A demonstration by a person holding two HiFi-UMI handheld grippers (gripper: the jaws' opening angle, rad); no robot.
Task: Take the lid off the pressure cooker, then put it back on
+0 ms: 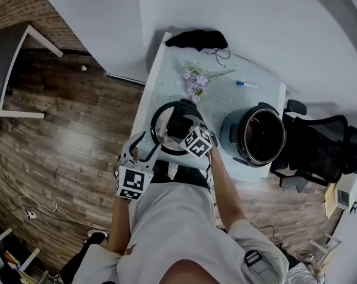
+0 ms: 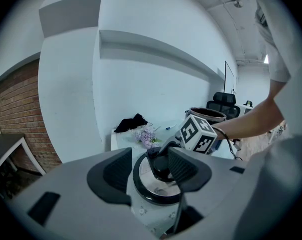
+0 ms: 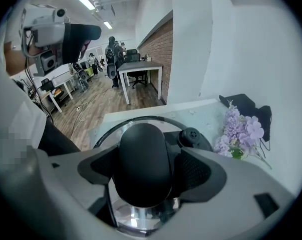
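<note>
The pressure cooker lid [image 1: 155, 120], steel with a black rim, lies flat on the white table [image 1: 249, 108], left of the open cooker pot [image 1: 258, 136]. My right gripper [image 1: 182, 125] reaches down over the lid. Its jaws stand on either side of the black knob [image 3: 143, 164] without clamping it, so it is open. My left gripper [image 1: 145, 145] hovers at the lid's near left edge. In the left gripper view, the left gripper [image 2: 151, 170] is open and holds nothing, and the lid [image 2: 158, 193] lies just beyond the jaws. The pot [image 2: 207, 115] stands uncovered behind.
Purple flowers [image 1: 194, 78], a pen [image 1: 247, 84] and a black cloth [image 1: 197, 39] lie at the far part of the table. A black office chair [image 1: 320, 147] stands right of the pot. The lid lies close to the table's near left corner, above the wooden floor.
</note>
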